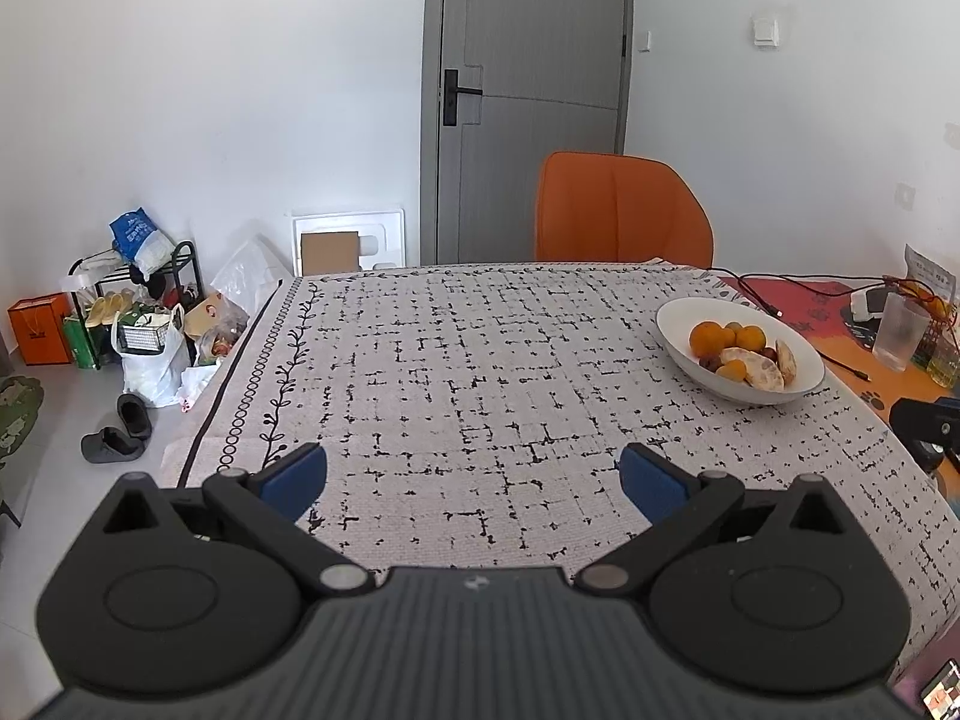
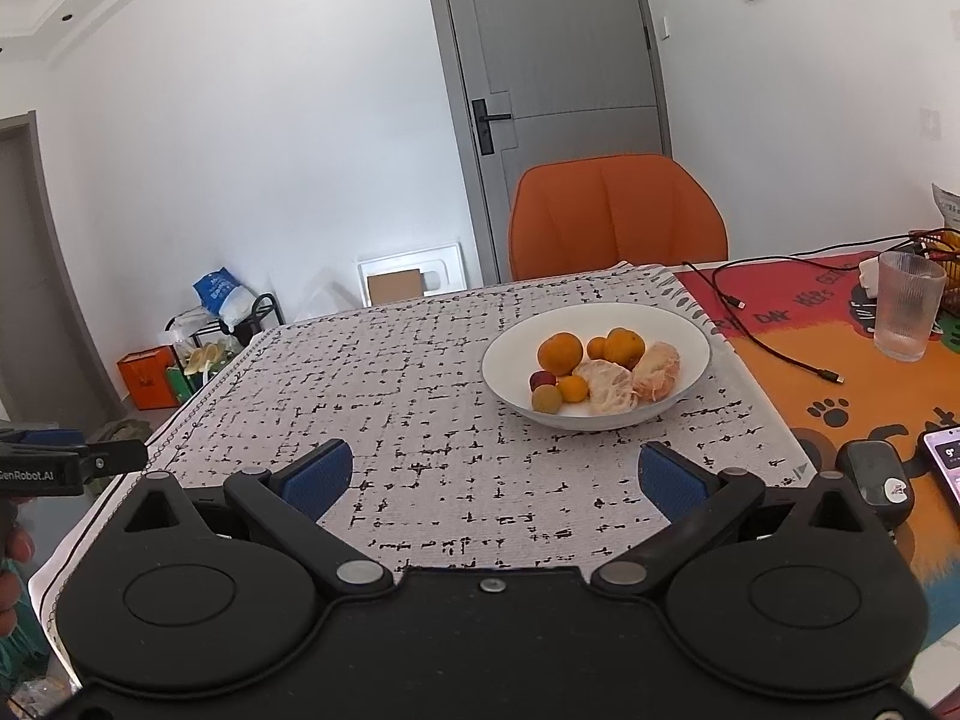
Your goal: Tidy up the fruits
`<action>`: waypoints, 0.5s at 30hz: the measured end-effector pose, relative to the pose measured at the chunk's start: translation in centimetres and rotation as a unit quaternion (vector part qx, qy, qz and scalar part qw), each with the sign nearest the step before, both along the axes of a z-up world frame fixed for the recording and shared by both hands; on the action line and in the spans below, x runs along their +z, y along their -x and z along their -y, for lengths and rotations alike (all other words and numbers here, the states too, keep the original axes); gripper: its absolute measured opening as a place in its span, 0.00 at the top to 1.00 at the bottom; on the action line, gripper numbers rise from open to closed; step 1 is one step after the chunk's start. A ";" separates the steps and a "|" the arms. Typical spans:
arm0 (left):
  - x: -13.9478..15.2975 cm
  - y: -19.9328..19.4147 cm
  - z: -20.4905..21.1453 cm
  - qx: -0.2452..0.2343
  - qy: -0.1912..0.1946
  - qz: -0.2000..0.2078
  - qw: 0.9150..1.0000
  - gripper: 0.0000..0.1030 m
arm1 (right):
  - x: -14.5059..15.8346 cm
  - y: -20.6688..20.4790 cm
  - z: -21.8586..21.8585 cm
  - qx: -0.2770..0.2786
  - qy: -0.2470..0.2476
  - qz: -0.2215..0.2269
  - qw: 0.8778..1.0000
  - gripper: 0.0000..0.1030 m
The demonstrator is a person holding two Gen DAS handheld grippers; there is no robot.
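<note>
So we've got both tongs spread wide, nothing held. Bowl (image 2: pixel 690 324) w/ fruit (image 2: pixel 560 353) sits center-right in the right wrist view, just ahead of the right gripper (image 2: pixel 497 474); for the left gripper (image 1: pixel 474 474) it's far right. Right's nearer, we reckon.

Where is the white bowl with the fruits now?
The white bowl sits right of centre in the right wrist view, on the patterned cloth, before the orange chair.

My phone (image 2: pixel 947 468) is cut off at the right edge. The print on the far bag (image 1: pixel 137 235) is too small for me to read. My left gripper (image 2: pixel 45 461) is cropped at the left.
</note>
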State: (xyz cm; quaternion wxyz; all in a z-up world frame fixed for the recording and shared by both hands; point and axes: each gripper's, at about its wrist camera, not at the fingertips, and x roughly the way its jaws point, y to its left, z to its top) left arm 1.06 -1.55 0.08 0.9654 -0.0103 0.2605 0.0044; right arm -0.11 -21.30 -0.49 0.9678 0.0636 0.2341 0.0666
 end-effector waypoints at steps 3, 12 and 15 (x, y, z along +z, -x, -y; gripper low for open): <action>0.0 0.0 -0.2 0.003 0.002 0.000 1.000 0.00 | 0.0 -0.1 0.1 0.000 -0.002 -0.001 1.000 0.00; -0.1 -0.1 -0.2 0.001 0.002 -0.001 1.000 0.00 | -0.2 -0.3 0.1 -0.001 -0.001 -0.005 1.000 0.00; -0.1 -0.1 -0.2 0.000 0.001 -0.001 1.000 0.00 | -0.2 -0.3 0.0 0.003 0.000 -0.006 1.000 0.00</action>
